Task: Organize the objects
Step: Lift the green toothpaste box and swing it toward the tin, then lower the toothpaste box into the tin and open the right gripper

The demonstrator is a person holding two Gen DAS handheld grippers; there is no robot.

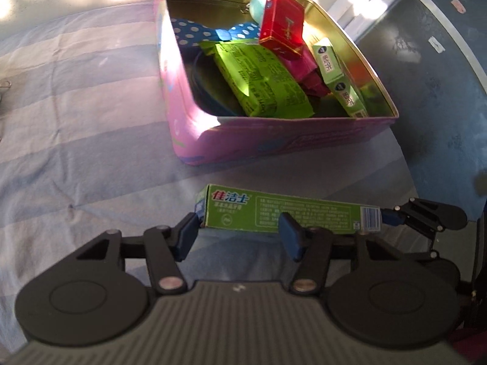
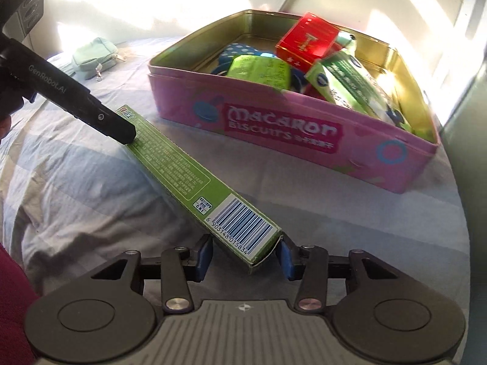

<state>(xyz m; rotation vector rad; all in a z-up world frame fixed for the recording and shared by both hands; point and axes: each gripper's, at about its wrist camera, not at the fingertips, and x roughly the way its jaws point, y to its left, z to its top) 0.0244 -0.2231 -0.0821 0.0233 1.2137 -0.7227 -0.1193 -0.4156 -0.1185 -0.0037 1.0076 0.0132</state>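
Down at the near edge, the right gripper (image 2: pixel 245 254) has its blue pads pressed on either side of the barcode end of a long green toothpaste box (image 2: pixel 194 182), so that end is clamped. Left gripper (image 1: pixel 240 234) works the other end: one pad sits at the end cap and the other lies in front of the printed face, and whether they squeeze it I cannot tell. That box lies flat on the blue-striped bedsheet (image 1: pixel 85 106), just in front of the tin. From the right wrist, its long axis runs from the barcode end near the camera away to the upper left. Its printed face is up, with Chinese brand characters at the far end and small print along the middle.

Beyond it sits a pink tin (image 2: pixel 304 140) lettered "Macaron Biscuits", lid off, gold inside. It's crowded: a red carton (image 1: pixel 284 26) on top, green packets, another green box, something blue with white dots. Farther back on the sheet, a small pale green pouch (image 2: pixel 96 57).
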